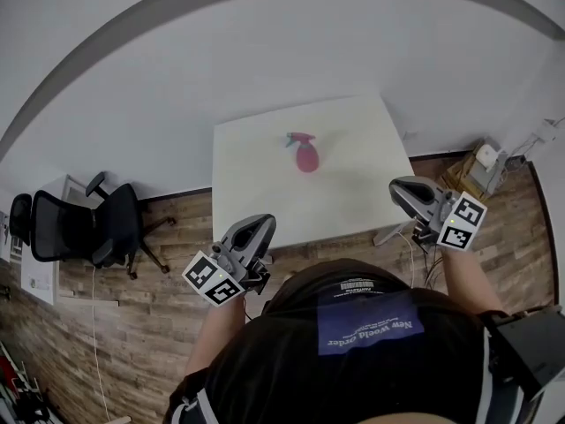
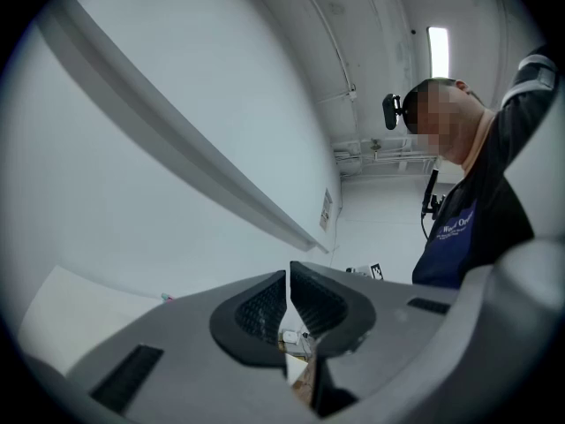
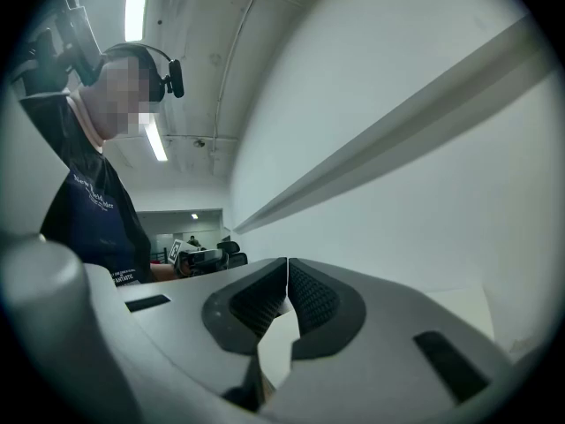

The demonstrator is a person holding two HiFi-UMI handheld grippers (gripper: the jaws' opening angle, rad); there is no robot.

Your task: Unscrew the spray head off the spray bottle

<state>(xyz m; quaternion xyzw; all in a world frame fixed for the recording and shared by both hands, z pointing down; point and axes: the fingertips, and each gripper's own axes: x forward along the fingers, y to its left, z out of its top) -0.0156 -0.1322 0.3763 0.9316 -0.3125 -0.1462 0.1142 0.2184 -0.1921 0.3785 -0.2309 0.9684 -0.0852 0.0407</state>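
A white table [image 1: 353, 193] stands against a pale wall, and the pink spray bottle [image 1: 305, 155] sits near the table's middle with its spray head [image 1: 297, 138] on and pointing toward the wall; from so steeply above it is hard to tell whether the bottle is upright or lying. Both tools are well apart from it. The left gripper [image 1: 263, 223] is seen over the table's near edge and the right gripper [image 1: 397, 188] over its near right corner, with only bare tabletop between them and the bottle. Each gripper's own view shows its ribbed pads pressed together with nothing between them: the left gripper [image 2: 288, 276] is clenched empty, and so is the right gripper [image 3: 288, 272]. To the left, on the wood floor [image 1: 150, 325], stands a black office chair [image 1: 97, 223], clear of the table. To the right of the table a small stand with a white box [image 1: 485, 157] sits by the wall, with cables [image 1: 424, 259] on the floor below it.
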